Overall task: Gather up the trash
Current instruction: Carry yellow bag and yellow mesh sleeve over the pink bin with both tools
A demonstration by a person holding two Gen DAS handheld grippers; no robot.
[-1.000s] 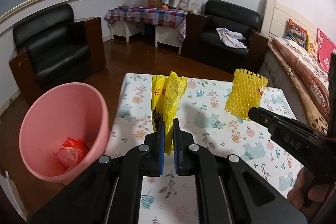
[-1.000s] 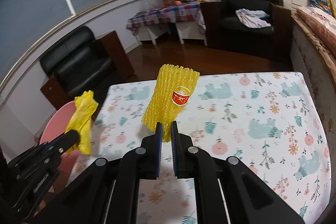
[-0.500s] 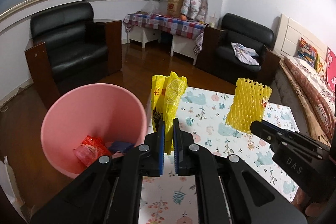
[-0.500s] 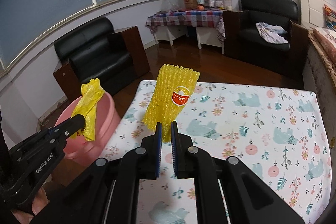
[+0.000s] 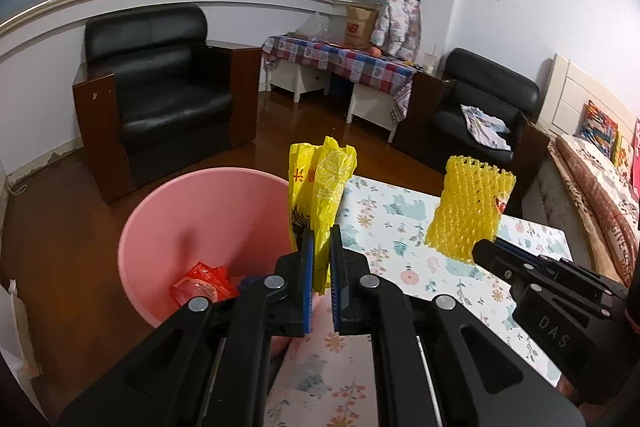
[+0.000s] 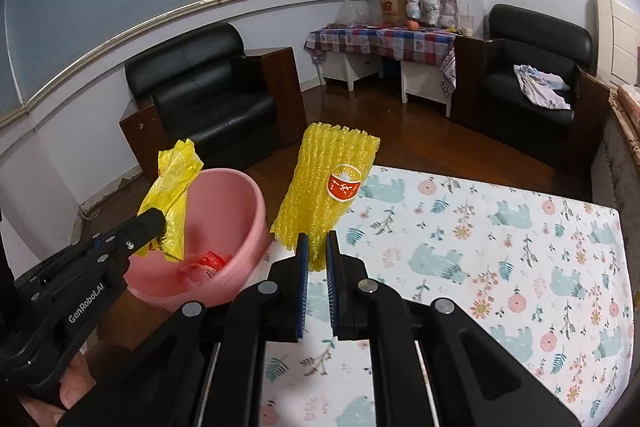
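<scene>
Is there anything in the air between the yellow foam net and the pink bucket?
No. In the right wrist view only bare wood floor shows in the gap between the foam net and the pink bucket.

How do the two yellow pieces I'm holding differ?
The yellow plastic bag in the left gripper is thin, crinkled film with lemon print; the yellow foam net in the right gripper is thick mesh bearing an orange sticker. Both are held upright in shut jaws.

Pink bin, yellow foam net
</scene>
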